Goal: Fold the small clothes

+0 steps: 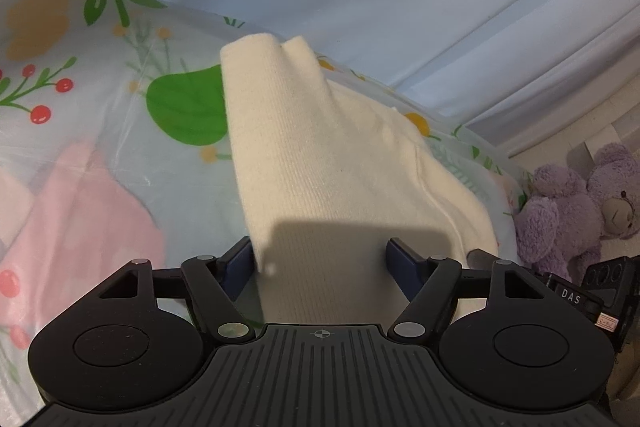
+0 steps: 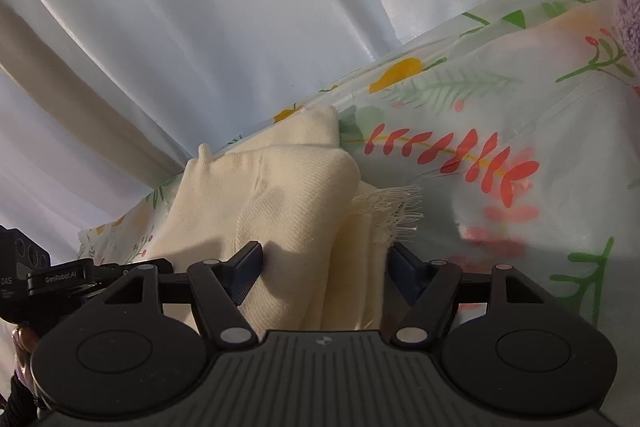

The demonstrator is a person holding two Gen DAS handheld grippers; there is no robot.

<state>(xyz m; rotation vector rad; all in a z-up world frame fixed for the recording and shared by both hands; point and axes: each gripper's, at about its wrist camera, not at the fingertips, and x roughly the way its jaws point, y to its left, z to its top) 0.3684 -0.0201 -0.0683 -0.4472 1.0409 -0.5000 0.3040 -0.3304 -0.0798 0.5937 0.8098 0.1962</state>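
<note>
A cream knit garment (image 1: pixel 312 155) lies on the floral plastic sheet (image 1: pixel 120 131), folded into a thick bundle. My left gripper (image 1: pixel 320 259) is open, its blue fingers (image 1: pixel 240 259) standing on either side of the garment's near edge, which drapes between them. In the right wrist view the same cream garment (image 2: pixel 272 203) shows with a frayed fringe edge (image 2: pixel 396 211). My right gripper (image 2: pixel 324 263) is open too, its fingers (image 2: pixel 246 263) wide apart around the cloth's folded layers.
A pink cloth (image 1: pixel 80 219) lies on the sheet to the left. A purple plush bear (image 1: pixel 580 203) sits at the right, past the sheet's edge. Pale curtains (image 2: pixel 200 27) hang behind. The other gripper's body (image 2: pixel 60 279) shows at the left edge of the right wrist view.
</note>
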